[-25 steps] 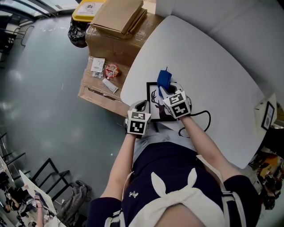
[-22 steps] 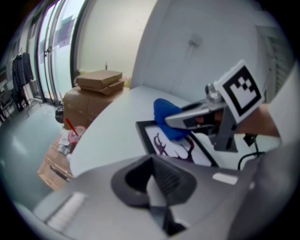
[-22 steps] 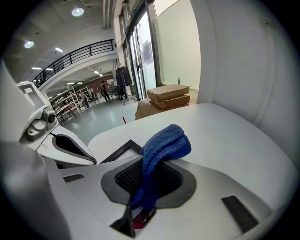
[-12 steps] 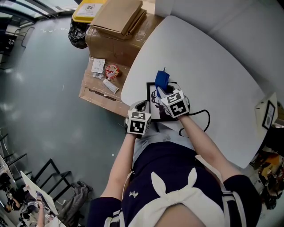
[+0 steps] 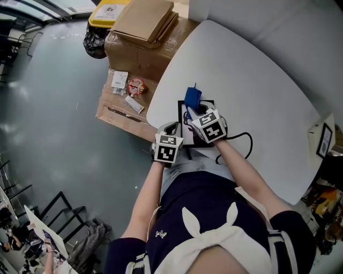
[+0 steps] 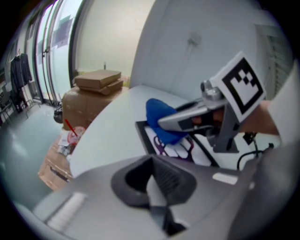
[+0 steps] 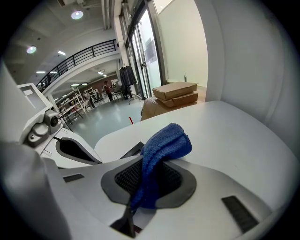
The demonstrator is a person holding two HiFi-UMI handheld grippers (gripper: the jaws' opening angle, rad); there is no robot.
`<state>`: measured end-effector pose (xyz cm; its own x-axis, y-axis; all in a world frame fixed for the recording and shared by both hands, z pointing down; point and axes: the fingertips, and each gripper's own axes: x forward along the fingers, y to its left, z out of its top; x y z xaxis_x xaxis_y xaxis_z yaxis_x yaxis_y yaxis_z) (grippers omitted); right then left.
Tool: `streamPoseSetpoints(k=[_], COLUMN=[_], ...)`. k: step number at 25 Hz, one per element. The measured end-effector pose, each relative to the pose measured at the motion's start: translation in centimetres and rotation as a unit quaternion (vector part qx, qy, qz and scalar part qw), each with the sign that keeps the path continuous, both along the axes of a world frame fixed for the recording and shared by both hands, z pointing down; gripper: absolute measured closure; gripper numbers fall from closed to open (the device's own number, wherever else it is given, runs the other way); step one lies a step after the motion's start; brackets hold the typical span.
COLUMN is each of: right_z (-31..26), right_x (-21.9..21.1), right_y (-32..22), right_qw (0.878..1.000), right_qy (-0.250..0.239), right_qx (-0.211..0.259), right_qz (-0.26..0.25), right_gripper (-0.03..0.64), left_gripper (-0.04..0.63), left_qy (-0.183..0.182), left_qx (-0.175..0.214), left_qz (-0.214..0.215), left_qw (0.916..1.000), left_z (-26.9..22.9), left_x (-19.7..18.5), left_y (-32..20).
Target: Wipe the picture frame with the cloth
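A black picture frame (image 5: 182, 124) with a white print lies flat near the front edge of the white table (image 5: 257, 91). My right gripper (image 5: 196, 109) is shut on a folded blue cloth (image 5: 192, 98), and the cloth rests on the frame's far part. In the right gripper view the cloth (image 7: 166, 143) sticks out of the right gripper (image 7: 150, 183). My left gripper (image 5: 172, 131) sits at the frame's near left corner. In the left gripper view the frame's border (image 6: 143, 136) runs into the shut left gripper (image 6: 157, 187).
A black cable (image 5: 238, 144) loops on the table beside my right forearm. Cardboard boxes (image 5: 142, 32), a yellow-lidded bin (image 5: 104, 12) and a low wooden pallet with packets (image 5: 120, 104) stand on the floor left of the table. A small framed item (image 5: 323, 140) is at the table's right edge.
My right gripper has slid the blue cloth a little to the left across the frame. The left gripper has stayed in place.
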<state>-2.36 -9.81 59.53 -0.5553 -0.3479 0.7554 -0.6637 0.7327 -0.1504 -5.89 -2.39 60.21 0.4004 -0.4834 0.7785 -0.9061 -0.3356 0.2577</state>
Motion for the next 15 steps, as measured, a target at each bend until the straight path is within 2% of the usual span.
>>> streamPoseSetpoints(k=[15], right_z=[0.1], right_x=[-1.6], right_y=[1.2], right_qw=[0.999], right_qy=[-0.016], right_qx=[-0.026], right_qz=[-0.032], right_gripper=[0.551], left_gripper=[0.592], left_qy=[0.0], left_qx=[0.001], left_qz=[-0.005], left_qw=[1.0], left_z=[0.0], left_x=[0.0], left_y=[0.0])
